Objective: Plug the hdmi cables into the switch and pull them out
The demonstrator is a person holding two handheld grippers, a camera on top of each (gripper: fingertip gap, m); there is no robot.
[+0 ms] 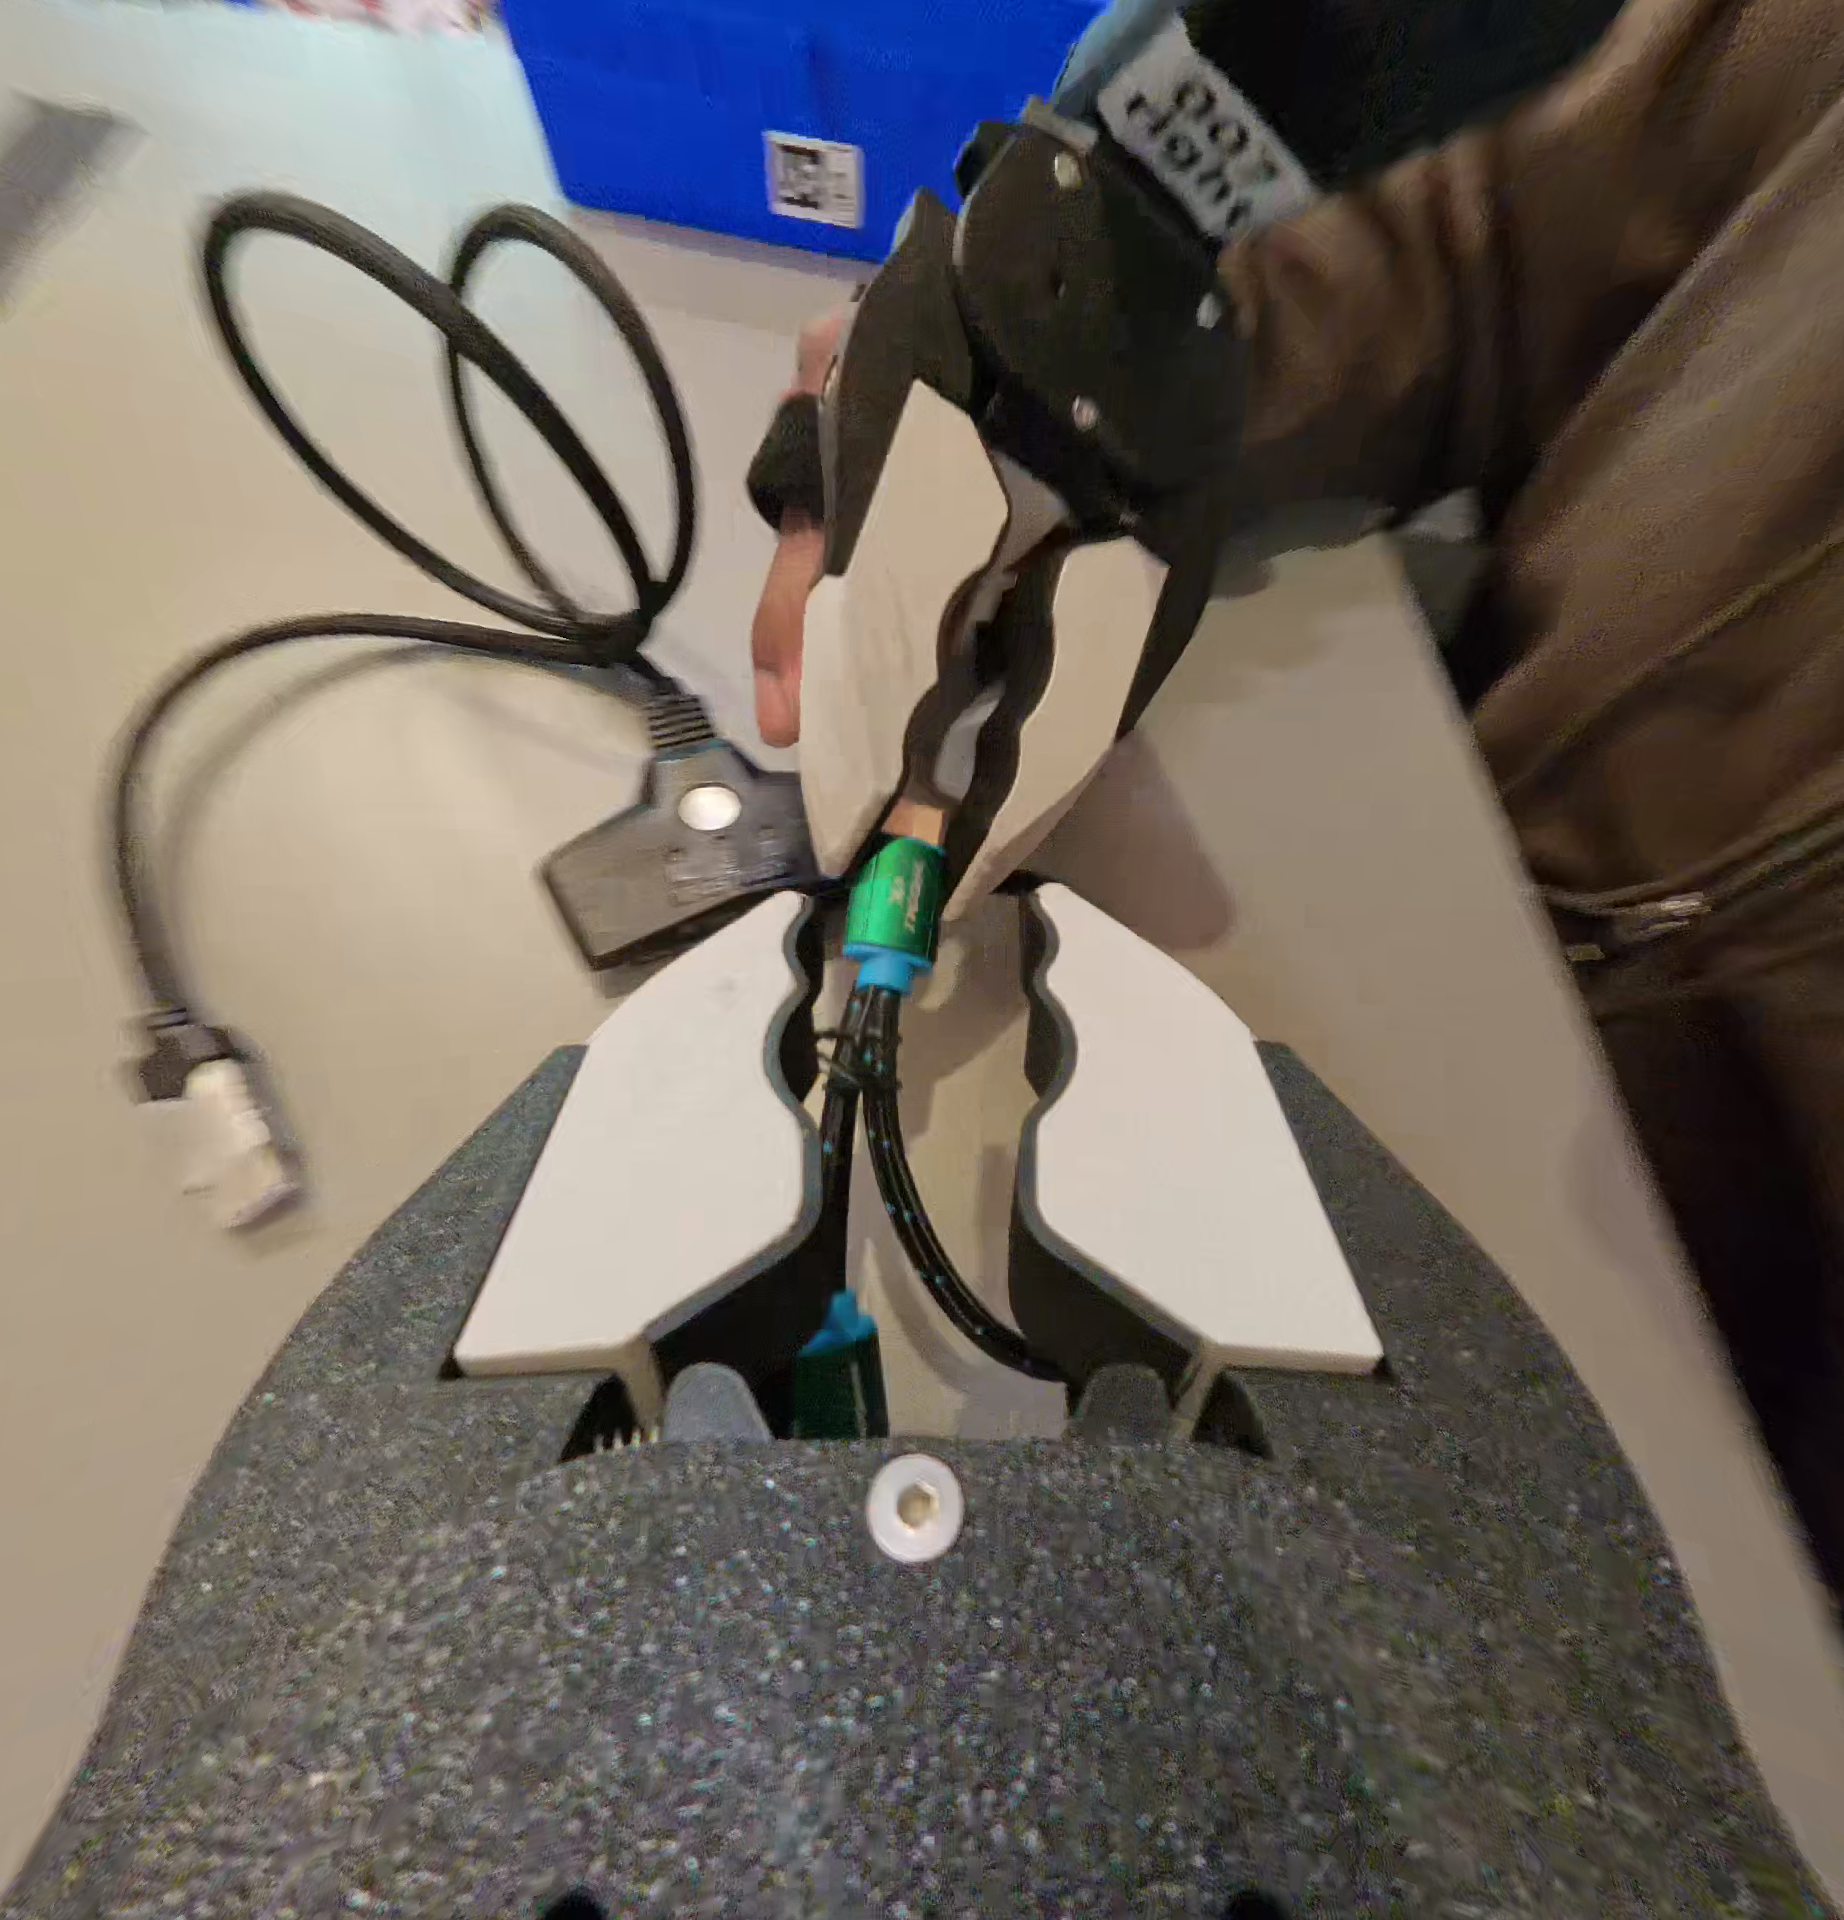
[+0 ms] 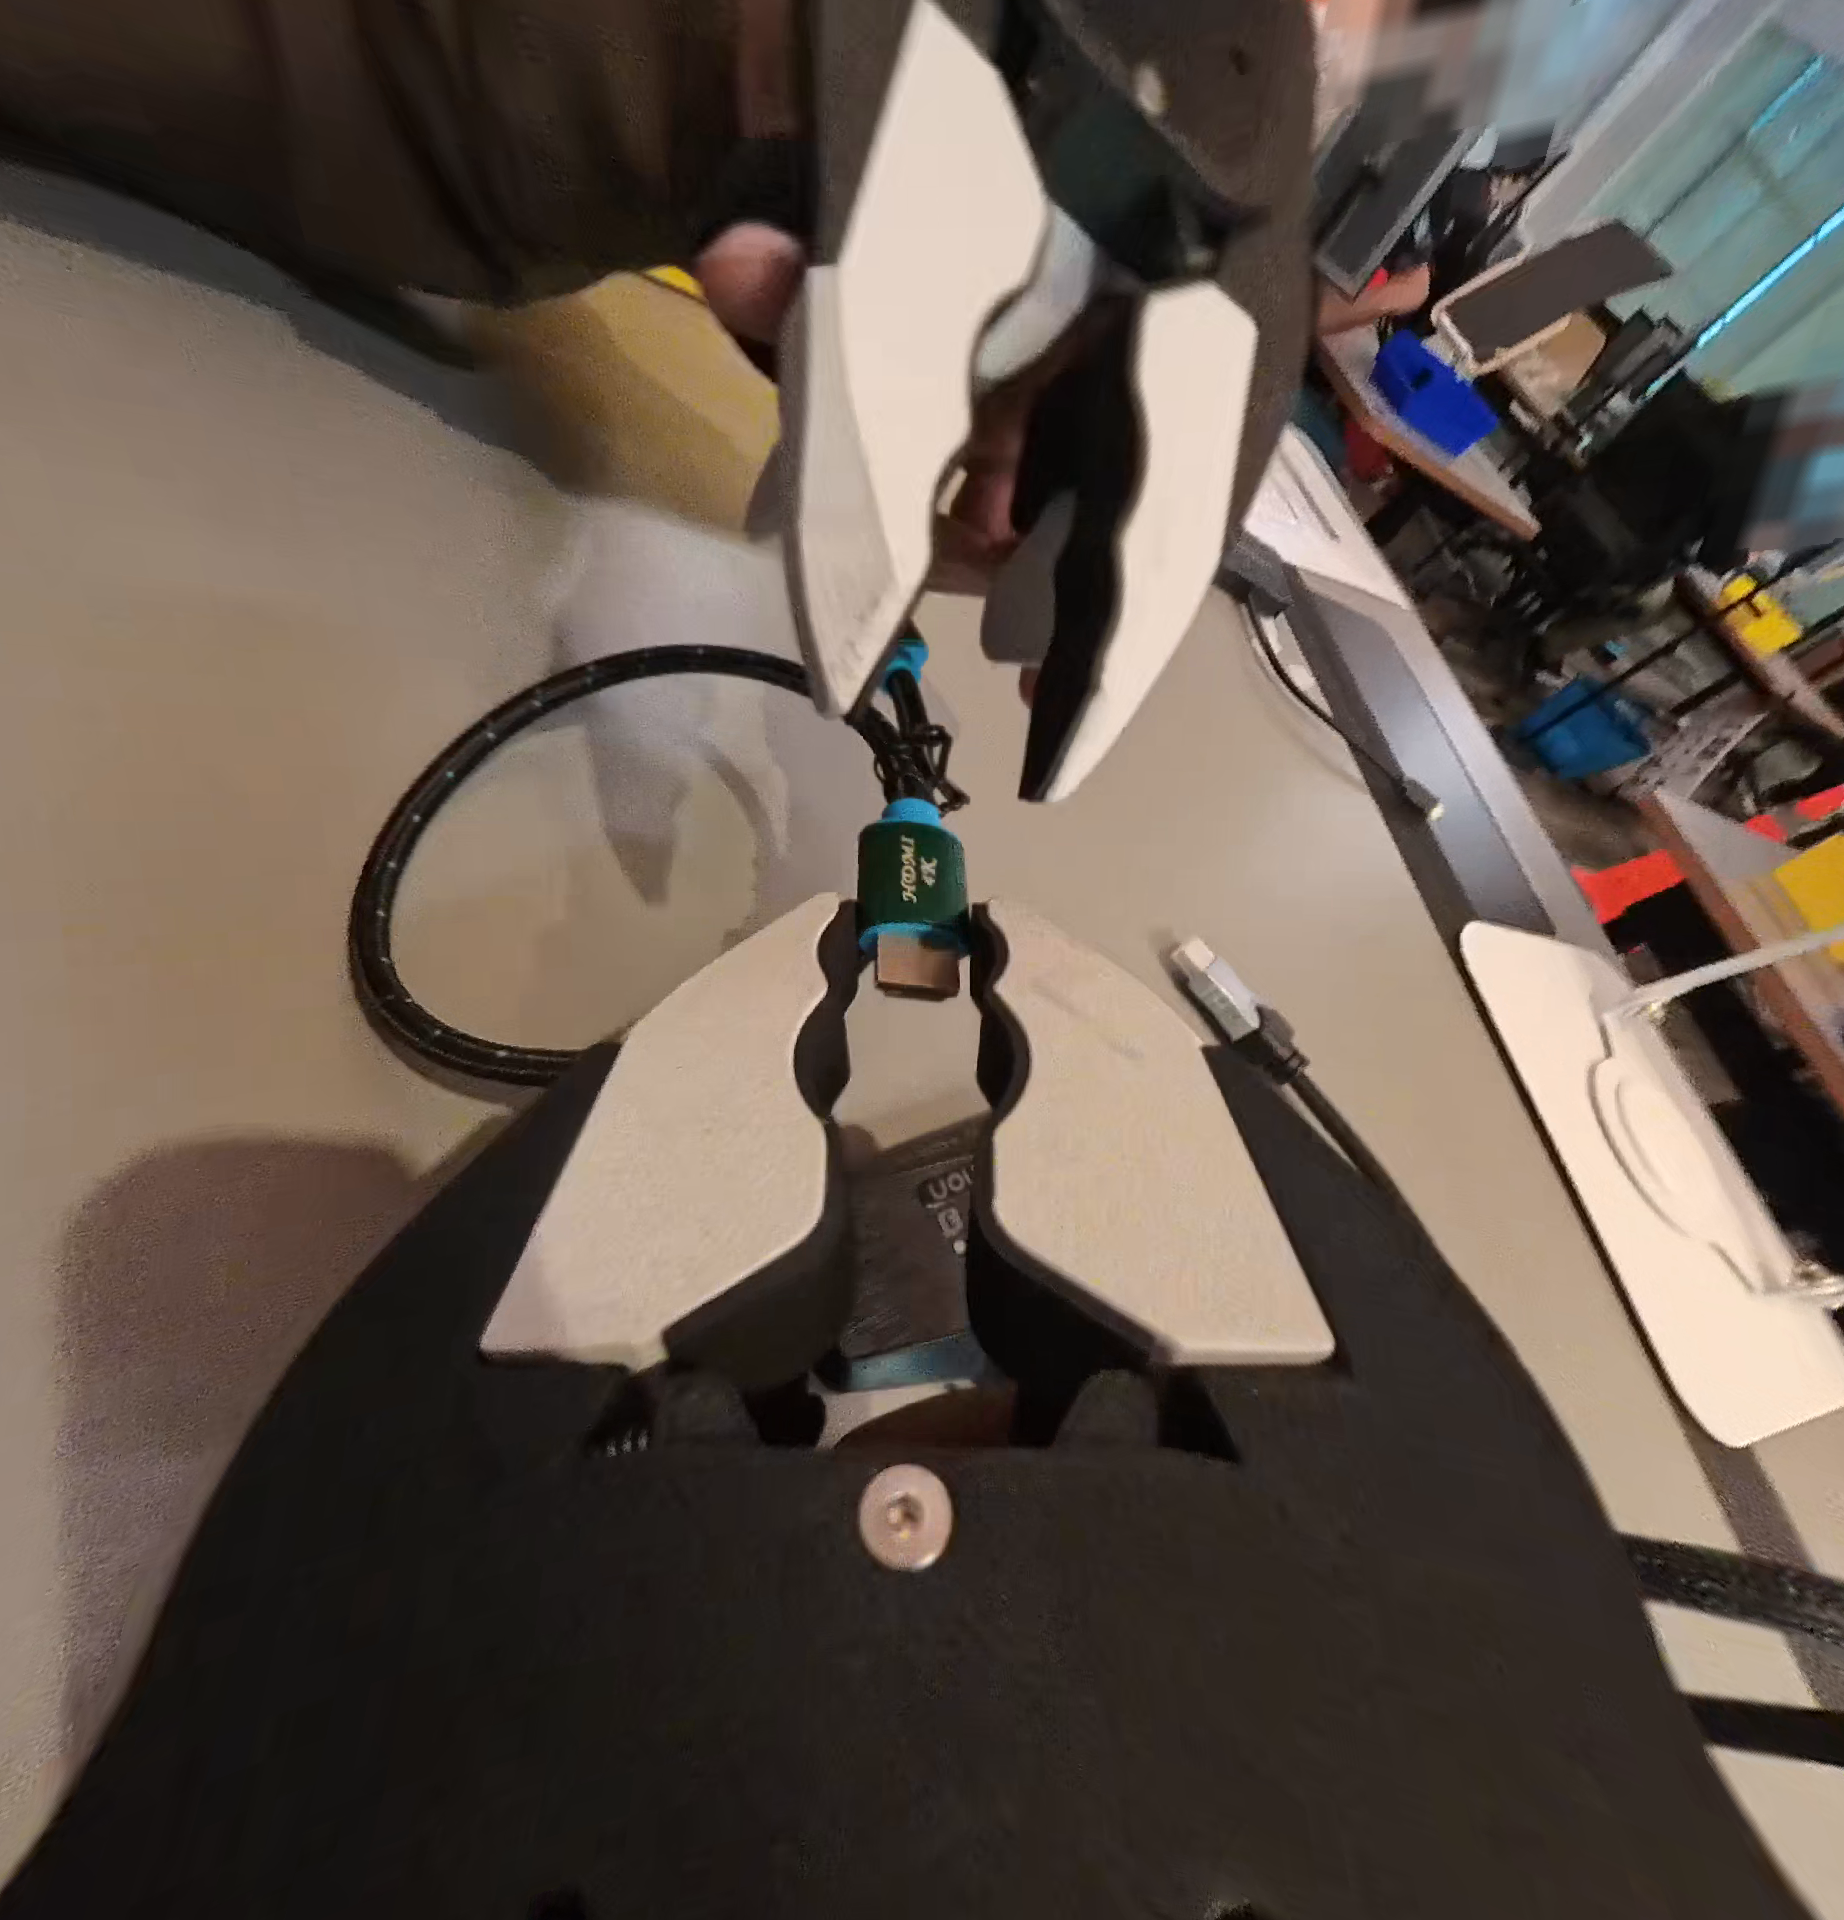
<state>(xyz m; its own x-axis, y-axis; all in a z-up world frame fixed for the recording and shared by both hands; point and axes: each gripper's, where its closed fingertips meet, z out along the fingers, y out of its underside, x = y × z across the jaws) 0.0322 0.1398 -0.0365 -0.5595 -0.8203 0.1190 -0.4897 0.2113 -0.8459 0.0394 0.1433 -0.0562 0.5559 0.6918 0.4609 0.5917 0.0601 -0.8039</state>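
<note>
A black braided cable (image 1: 897, 1174) ends in a green plug with a blue collar (image 1: 892, 899) and a gold metal tip. My right gripper (image 2: 915, 920) is shut on this green plug (image 2: 910, 878), with both pads pressed on its sides. In the left wrist view the right gripper (image 1: 902, 873) comes down from above onto the plug. My left gripper (image 1: 923, 914) is open, and the cable runs loose between its fingers. It also shows open in the right wrist view (image 2: 944, 748). The cable's second green plug (image 1: 840, 1382) lies under the left gripper's base. The cable loops on the table (image 2: 398, 831).
A black adapter with a round button (image 1: 689, 842) and its looped black cable with a white-tipped plug (image 1: 222, 1132) lie left. A blue bin (image 1: 793, 104) stands behind. A grey laptop (image 2: 1417, 707), a white pad (image 2: 1645, 1174) and a silver plug (image 2: 1224, 997) lie right. My two grippers' fingertips are within a few centimetres of each other.
</note>
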